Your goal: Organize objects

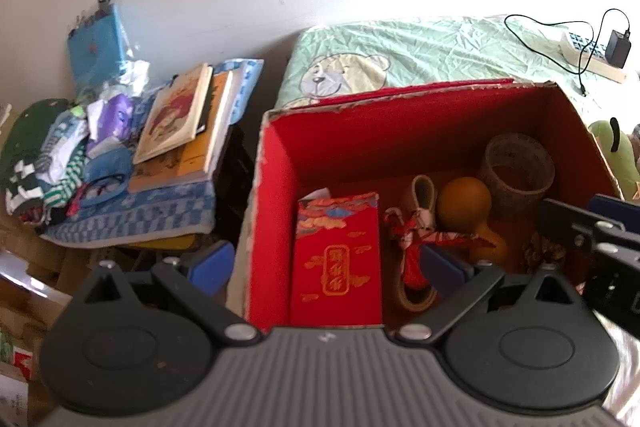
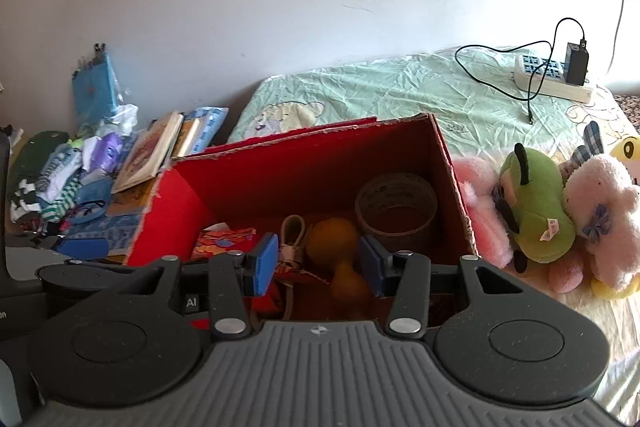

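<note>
An open cardboard box with a red lining [image 1: 280,163] [image 2: 280,167] stands on the bed. Inside lie a red envelope with gold print [image 1: 338,259] [image 2: 222,241], an orange-brown gourd [image 1: 464,203] [image 2: 332,239], a roll of tape [image 1: 516,171] [image 2: 396,207] and a red knotted tassel [image 1: 412,247]. My left gripper [image 1: 328,265] is open wide above the box's near left corner, one finger outside the wall. My right gripper [image 2: 320,265] hangs open over the box's near edge; the gourd shows beyond its pads, untouched.
Plush toys [image 2: 536,211] lie against the box's right side. A power strip with a black charger [image 2: 552,79] sits far right on the green sheet [image 1: 420,47]. Left of the bed are stacked books [image 1: 180,115] and a heap of clothes [image 1: 48,155].
</note>
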A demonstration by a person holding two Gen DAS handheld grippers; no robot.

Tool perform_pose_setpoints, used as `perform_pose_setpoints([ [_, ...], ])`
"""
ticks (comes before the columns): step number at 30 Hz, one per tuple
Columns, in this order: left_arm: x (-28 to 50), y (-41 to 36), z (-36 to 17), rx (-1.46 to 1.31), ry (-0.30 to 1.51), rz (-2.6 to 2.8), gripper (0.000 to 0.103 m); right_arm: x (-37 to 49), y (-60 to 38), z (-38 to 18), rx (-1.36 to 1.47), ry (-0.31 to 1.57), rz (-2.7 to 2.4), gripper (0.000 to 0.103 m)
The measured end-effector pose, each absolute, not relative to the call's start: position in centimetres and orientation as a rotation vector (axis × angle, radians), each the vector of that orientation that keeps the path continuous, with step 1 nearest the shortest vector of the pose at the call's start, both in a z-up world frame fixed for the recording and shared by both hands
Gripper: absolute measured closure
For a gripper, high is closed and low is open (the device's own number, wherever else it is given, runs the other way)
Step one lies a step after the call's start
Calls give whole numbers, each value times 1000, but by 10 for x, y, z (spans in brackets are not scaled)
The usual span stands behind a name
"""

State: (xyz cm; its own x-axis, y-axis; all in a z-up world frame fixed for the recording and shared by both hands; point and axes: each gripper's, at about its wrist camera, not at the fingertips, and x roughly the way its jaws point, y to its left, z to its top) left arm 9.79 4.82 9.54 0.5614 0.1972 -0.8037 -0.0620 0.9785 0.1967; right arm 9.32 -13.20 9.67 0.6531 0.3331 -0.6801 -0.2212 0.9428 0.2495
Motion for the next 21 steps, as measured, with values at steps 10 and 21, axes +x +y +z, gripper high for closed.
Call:
perform_pose_setpoints([
  [10,119,53,76,119,973,143,4,105,-127,88,133,791,271,55],
  [21,122,52,61,124,1009,129,3,105,-128,81,148,808,270,55],
])
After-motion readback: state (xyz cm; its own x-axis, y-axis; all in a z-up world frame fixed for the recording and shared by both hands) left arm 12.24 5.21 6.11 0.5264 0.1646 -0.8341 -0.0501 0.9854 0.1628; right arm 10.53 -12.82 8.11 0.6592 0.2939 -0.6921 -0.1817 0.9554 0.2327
